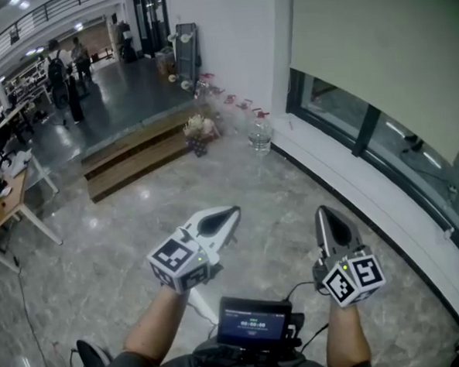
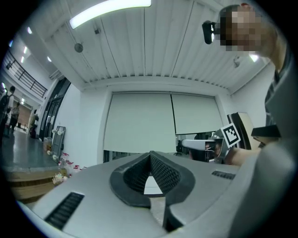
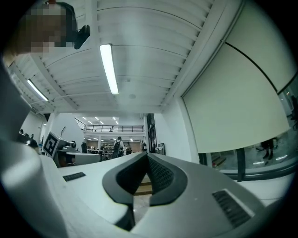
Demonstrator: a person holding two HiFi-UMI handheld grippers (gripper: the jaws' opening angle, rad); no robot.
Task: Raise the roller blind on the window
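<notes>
A clear plastic bottle (image 1: 260, 133) is standing on the glossy grey stone floor (image 1: 124, 232); the pale roller blind (image 1: 376, 46) is hanging half-lowered; the left gripper (image 1: 231, 212) and the right gripper (image 1: 322, 213) are hovering clenched, empty.

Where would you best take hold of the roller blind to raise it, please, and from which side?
Probably take the roller blind by its bottom hem, its only free edge: the sheet hangs flat with a strip of window showing beneath. Come from the room side and below, with the right gripper, the nearer one, its shut tongs opened first. No pull cord shows here.
</notes>
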